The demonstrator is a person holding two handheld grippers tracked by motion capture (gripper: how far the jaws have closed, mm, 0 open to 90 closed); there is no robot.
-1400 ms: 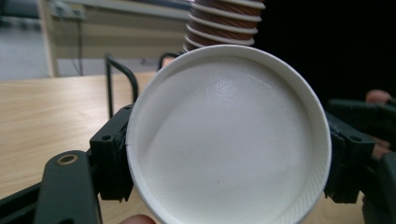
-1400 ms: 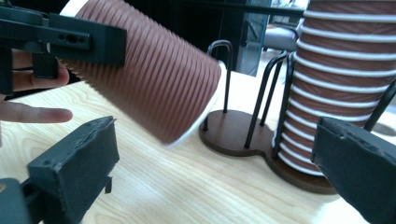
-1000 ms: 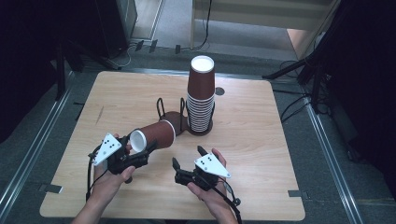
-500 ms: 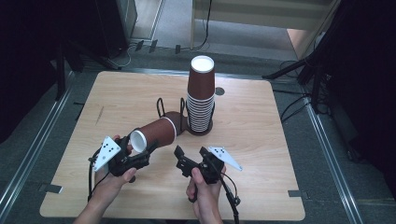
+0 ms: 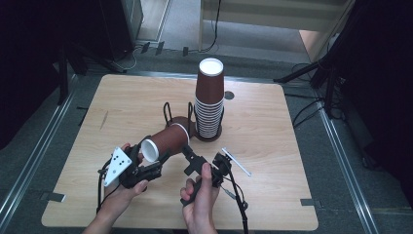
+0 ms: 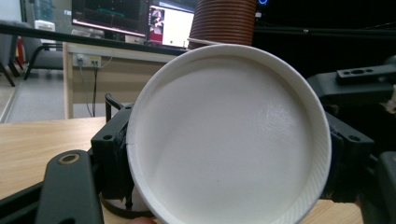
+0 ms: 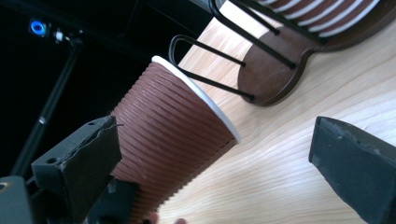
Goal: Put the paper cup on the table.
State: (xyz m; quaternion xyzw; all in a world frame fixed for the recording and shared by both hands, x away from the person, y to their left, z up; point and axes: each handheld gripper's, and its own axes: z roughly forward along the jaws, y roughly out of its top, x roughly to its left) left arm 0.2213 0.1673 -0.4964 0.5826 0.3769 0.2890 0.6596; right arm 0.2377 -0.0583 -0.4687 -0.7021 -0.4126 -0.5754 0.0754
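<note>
Just in front of the wire cup rack (image 5: 182, 114), toward the person, a brown ribbed paper cup (image 5: 165, 141) lies on its side in the air above the tabletop (image 5: 272, 126), its white bottom facing the left gripper (image 5: 146, 168). That gripper's jaws are closed on the cup's narrow end, one on each side of the round white base, as the left gripper view shows with the base (image 6: 229, 135) pressed between them. The cup's rimmed mouth points back at the rack, close to its near wire loops. The right gripper (image 5: 202, 163) sits just beside the cup, on the side away from the left gripper. Its jaws stand wide apart; in the right gripper view the cup (image 7: 173, 140) lies against one jaw, well clear of the other. A tall stack of cups (image 5: 209, 100) stands upright in the rack.
</note>
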